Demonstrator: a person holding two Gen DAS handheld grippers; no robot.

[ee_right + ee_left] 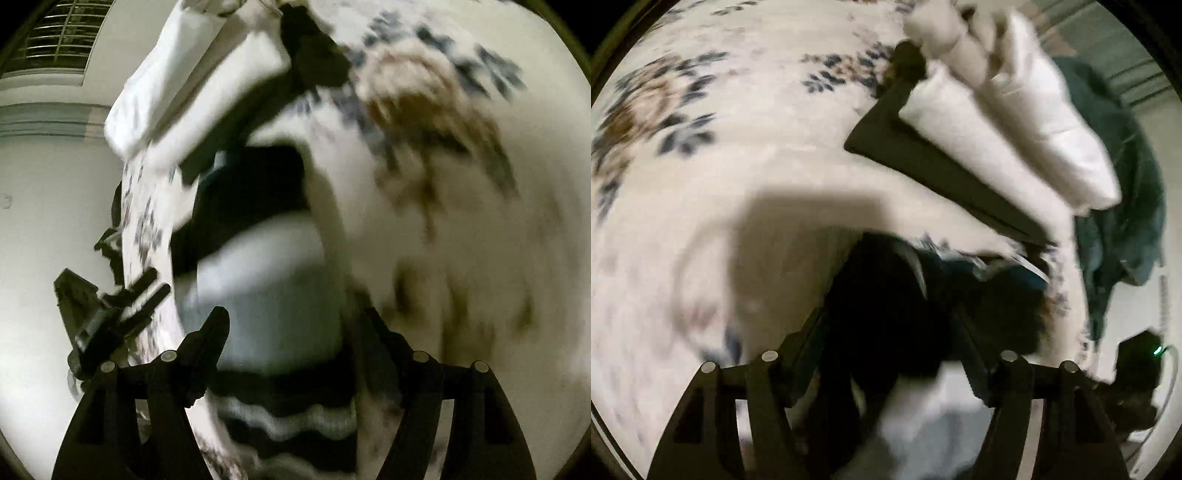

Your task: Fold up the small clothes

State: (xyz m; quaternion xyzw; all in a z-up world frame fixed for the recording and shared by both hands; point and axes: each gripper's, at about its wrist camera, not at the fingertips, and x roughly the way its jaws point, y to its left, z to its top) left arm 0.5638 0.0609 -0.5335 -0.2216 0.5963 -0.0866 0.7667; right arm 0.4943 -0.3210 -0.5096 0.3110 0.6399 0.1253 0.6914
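Left wrist view is being blurred throughout, yet a dark garment (886,273) is being shown lying on the flowered bedspread (701,155), right between the fingers of the left gripper (890,317). The jaws are being kept moderately apart, but whether the pads are pressing on the cloth cannot be told. In the right wrist view a pale cloth (273,280) is being framed by the fingers of the right gripper (293,317), with dark and striped fabric just beside it. Those jaws are being held wide, and again a grip cannot be confirmed. Whether the pale and dark fabric are one piece cannot be told.

The garment is being judged light, soft and limp. It is likely to sag and bunch when lifted, so an edge or corner is being favoured as the place to pinch, not the heaped middle.

Its long axis, so far as the blur allows, is being read as running from the left gripper up and to the right, toward the white pillows (1034,122). No clear front or neck end is being made out.
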